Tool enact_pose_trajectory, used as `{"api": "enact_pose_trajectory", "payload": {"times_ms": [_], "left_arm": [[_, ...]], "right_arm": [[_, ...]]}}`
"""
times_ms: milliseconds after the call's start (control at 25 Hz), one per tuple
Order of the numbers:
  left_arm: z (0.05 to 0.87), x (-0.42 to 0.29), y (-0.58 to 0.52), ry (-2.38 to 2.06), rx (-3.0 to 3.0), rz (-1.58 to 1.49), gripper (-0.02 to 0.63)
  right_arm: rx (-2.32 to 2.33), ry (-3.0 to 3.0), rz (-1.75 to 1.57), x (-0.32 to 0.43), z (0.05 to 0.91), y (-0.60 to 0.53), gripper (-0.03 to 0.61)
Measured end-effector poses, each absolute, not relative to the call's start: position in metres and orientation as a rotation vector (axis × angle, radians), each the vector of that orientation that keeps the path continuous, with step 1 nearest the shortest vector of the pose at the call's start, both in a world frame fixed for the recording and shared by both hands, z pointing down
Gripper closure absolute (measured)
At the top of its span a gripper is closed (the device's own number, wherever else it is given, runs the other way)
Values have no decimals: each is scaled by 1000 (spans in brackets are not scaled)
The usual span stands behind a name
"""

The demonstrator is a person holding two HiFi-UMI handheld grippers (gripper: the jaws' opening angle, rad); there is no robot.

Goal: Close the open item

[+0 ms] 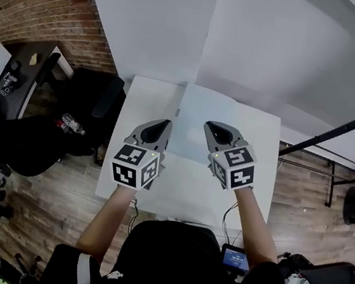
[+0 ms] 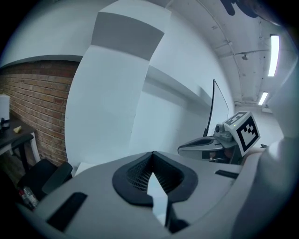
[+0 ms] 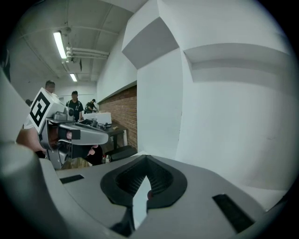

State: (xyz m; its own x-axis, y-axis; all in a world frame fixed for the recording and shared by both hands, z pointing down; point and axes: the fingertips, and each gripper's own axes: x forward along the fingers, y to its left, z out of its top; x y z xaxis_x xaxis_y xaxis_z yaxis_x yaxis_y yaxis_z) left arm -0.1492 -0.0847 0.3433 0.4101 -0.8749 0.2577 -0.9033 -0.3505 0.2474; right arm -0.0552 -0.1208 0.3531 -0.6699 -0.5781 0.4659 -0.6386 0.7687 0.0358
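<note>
While held above the white bench (image 1: 259, 139):
left gripper (image 1: 164, 124): fingers together, seemingly empty
right gripper (image 1: 211, 125): fingers together, empty

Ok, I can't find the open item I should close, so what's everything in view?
table: one, white, centre, below both grippers
brick wall: one, reddish-brown, upper left
desk: one, black, far left
chair: one, black, left of the table
pole: one, black, slanting at right
floor: one, wood planks, around the table
small screen: one, blue-lit, at the person's waist
open item: none that I can see
left gripper: one, grey, jaws shut, empty, above the table
right gripper: one, grey, jaws shut, empty, above the table
</note>
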Motion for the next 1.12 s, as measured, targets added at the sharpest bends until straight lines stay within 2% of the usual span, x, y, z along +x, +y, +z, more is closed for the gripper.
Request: {"api": "enact_pose_trajectory", "payload": {"times_ms": [480,1120], "left_arm": [[310,-130,-63,-1559,2413,86,603],[274,-52,12,-1568,2481,61,603]], "right_arm": [[1090,-2610,142,-26,308,-100,540],[1112,-2707,79,40,264,-18,540]]}}
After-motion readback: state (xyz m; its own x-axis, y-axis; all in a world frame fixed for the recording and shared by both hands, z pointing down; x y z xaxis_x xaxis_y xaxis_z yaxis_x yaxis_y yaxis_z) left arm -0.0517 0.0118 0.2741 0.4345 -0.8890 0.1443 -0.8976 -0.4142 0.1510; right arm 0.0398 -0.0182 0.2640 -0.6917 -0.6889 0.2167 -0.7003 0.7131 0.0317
